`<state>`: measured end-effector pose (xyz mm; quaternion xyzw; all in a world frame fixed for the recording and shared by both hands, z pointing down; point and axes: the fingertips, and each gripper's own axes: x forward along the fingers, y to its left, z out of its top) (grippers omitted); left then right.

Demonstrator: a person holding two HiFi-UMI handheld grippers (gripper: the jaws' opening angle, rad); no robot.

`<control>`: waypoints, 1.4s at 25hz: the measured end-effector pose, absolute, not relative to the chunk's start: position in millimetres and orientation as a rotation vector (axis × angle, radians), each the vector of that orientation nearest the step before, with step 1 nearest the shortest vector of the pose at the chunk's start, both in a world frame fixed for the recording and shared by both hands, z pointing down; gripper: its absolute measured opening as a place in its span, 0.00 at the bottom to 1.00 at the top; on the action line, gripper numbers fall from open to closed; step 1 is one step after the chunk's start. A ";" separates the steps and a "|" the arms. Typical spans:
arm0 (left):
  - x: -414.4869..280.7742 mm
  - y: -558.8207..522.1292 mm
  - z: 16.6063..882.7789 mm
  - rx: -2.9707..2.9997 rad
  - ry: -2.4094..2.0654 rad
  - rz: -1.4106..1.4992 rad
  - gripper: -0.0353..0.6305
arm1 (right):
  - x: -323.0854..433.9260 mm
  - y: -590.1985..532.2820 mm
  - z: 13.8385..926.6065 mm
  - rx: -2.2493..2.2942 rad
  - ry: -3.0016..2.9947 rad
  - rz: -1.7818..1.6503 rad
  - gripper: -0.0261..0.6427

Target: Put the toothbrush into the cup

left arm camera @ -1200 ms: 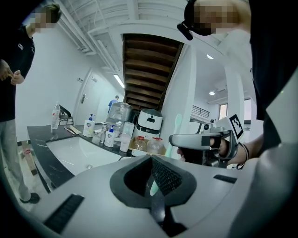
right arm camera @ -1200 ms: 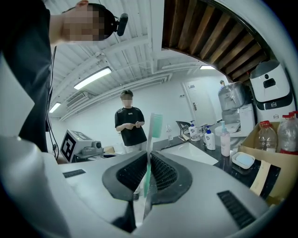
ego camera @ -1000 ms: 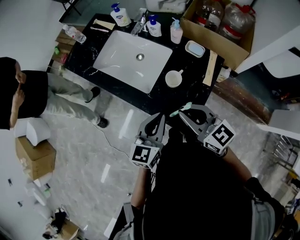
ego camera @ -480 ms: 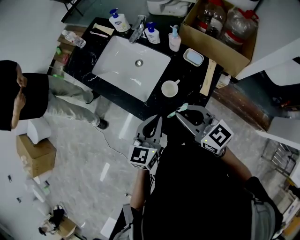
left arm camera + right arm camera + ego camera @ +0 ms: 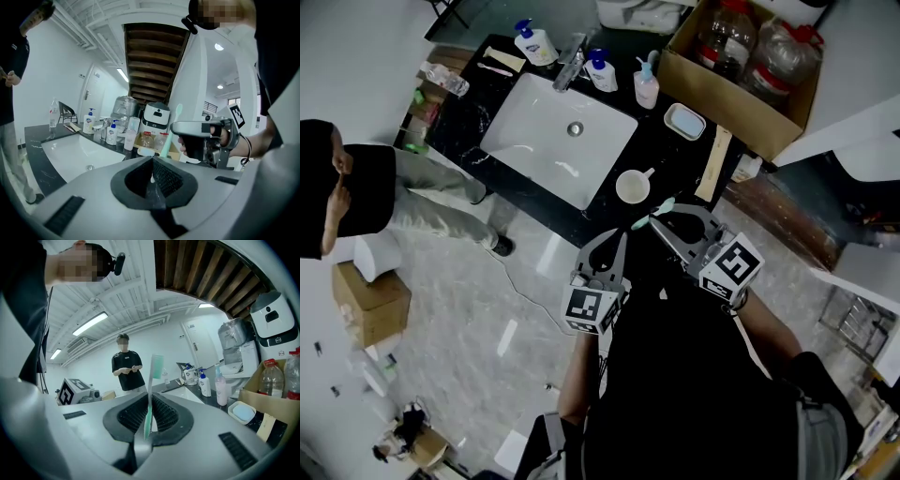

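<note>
A white cup (image 5: 634,187) with a handle stands on the black counter (image 5: 675,169) just right of the sink. My right gripper (image 5: 662,223) is shut on a mint-green toothbrush (image 5: 654,214), whose head sticks out toward the cup, a short way in front of it. In the right gripper view the toothbrush (image 5: 151,390) stands upright, pinched between the pads of that gripper (image 5: 149,416). My left gripper (image 5: 622,242) hovers beside it to the left, off the counter's edge. In its own view the left gripper (image 5: 153,176) is shut with nothing held, and the toothbrush (image 5: 171,129) shows to its right.
A white sink (image 5: 558,141) with a faucet (image 5: 570,52) fills the counter's left part. Pump bottles (image 5: 602,70), a soap dish (image 5: 685,121) and a cardboard box of large bottles (image 5: 741,56) stand behind. A person (image 5: 356,187) stands on the floor at left.
Both grippers have moved forward toward the counter, and the toothbrush head is now closer to the cup. The grip on the toothbrush is unchanged.
</note>
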<state>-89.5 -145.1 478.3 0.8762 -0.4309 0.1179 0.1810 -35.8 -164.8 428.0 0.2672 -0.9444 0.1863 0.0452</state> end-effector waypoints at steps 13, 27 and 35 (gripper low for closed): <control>-88.2 -153.6 509.5 2.391 -1.214 0.383 0.07 | -44.5 -228.0 445.7 0.862 -2.901 0.512 0.10; -93.0 -145.6 520.2 2.356 -1.207 0.378 0.07 | -54.7 -246.6 503.8 0.932 -2.806 0.640 0.10; -85.2 -147.7 525.2 2.364 -1.175 0.365 0.07 | -47.2 -252.9 536.0 0.998 -2.758 0.839 0.10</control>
